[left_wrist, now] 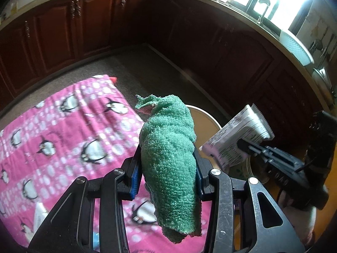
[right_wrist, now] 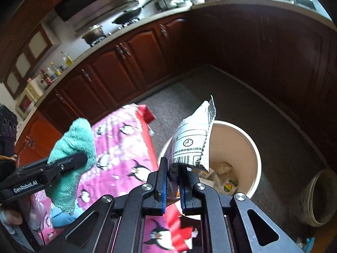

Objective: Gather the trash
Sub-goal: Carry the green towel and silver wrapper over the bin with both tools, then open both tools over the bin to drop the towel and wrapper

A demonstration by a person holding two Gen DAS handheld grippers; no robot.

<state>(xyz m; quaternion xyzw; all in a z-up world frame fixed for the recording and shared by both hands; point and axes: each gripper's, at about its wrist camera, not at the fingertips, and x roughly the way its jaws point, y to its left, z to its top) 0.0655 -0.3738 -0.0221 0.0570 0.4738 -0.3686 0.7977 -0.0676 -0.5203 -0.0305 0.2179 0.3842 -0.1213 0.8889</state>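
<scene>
My left gripper [left_wrist: 167, 166] is shut on a rolled green terry cloth [left_wrist: 168, 147], which sticks up between the blue pads and droops below them; in the right wrist view the same cloth [right_wrist: 73, 147] hangs from that gripper at the left. My right gripper [right_wrist: 173, 181] is shut on a white printed wrapper [right_wrist: 193, 143] that stands up over the rim of a cream waste bin [right_wrist: 256, 156]. The bin holds some packaging at its bottom. In the left wrist view the wrapper [left_wrist: 236, 139] and the bin's rim [left_wrist: 208, 118] lie to the right of the cloth.
A table under a pink penguin-print cover [left_wrist: 63, 137] fills the left, its edge beside the bin. Dark wooden cabinets [right_wrist: 126, 69] line the far walls under a counter with a wok [right_wrist: 128, 16] and bottles. A grey pot [right_wrist: 316, 198] stands on the floor right of the bin.
</scene>
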